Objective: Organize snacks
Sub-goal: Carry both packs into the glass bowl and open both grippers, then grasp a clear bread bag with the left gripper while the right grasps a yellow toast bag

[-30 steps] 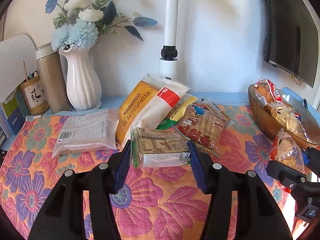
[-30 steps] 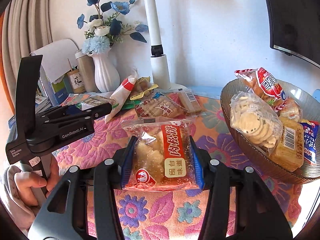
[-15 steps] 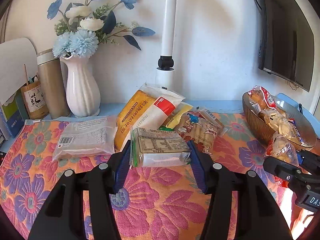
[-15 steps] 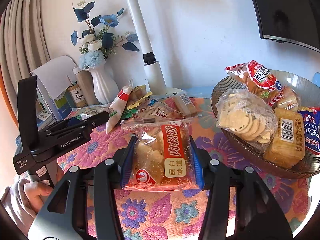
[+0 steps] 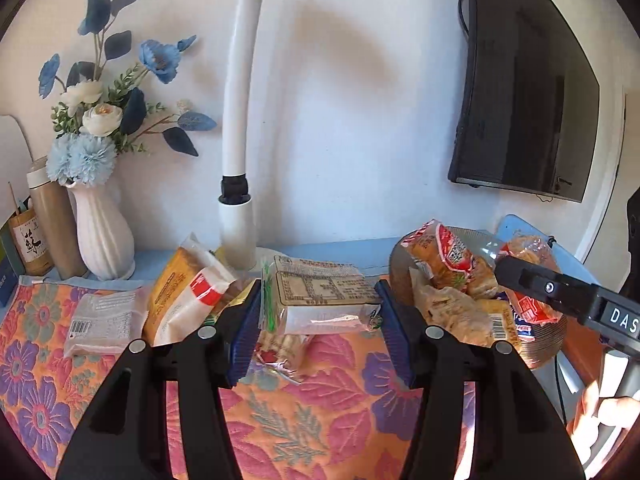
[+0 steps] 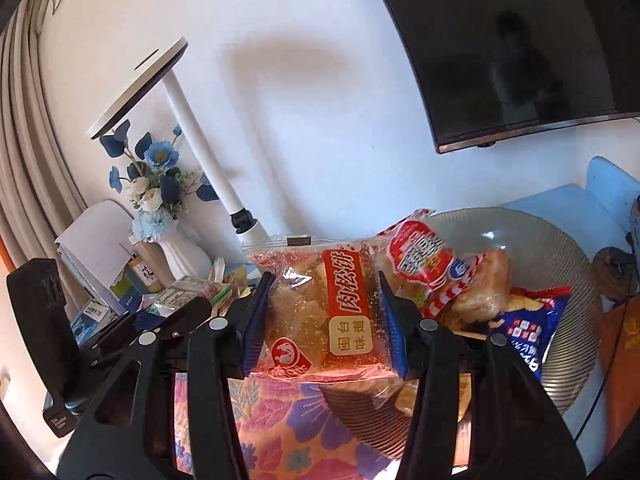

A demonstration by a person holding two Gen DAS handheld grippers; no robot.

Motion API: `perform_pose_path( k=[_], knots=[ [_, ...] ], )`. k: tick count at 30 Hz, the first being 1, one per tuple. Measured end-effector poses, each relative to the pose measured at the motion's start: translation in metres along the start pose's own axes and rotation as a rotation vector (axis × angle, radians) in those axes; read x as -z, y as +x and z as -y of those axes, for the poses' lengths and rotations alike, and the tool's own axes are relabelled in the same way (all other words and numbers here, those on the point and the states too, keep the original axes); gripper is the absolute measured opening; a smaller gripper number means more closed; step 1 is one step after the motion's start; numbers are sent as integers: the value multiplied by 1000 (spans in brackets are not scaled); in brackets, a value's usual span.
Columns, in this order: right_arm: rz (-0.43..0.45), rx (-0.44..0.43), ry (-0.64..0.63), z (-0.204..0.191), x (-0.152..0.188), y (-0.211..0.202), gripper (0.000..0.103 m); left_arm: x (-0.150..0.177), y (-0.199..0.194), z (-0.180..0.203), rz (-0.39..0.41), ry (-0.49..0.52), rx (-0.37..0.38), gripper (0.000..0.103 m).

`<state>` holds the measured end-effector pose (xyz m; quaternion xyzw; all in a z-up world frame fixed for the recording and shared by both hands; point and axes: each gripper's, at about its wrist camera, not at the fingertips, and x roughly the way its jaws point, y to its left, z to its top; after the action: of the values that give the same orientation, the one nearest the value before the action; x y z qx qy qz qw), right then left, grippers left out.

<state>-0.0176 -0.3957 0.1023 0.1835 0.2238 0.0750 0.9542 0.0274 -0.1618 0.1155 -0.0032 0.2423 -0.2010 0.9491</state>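
My left gripper is shut on a clear cake packet with a brown printed label, held above the flowered cloth. My right gripper is shut on a red pastry packet, lifted over the near rim of the ribbed glass bowl. That bowl holds several snack bags, among them a red bun bag and a blue bag. In the left wrist view the right gripper's black body crosses in front of the bowl. A yellow-and-white packet and a flat clear packet lie on the cloth.
A white vase of blue flowers, a thermos and a white lamp post stand along the back wall. A dark screen hangs at the right. Books and boxes are stacked at the far left.
Both grippers have risen with their packets and swung right toward the bowl. The right gripper has rolled and now hangs over the bowl's rim.
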Motion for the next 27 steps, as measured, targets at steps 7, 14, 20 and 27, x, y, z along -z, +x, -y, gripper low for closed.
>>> perform_pose_path(
  k=[7,14,20,27],
  knots=[
    [-24,104,80,64,-52,-4,50,-24,12,82,10,45,131,53],
    [-242,273,90,110,-58,28,100,-16,59,181,-119,197,290,69],
    [-211,307,105,113,-48,13,100,0,96,167,-315,120,282,98],
    [-106,212,196,76,-62,1,100,-13,75,101,-277,13,164,98]
  ],
)
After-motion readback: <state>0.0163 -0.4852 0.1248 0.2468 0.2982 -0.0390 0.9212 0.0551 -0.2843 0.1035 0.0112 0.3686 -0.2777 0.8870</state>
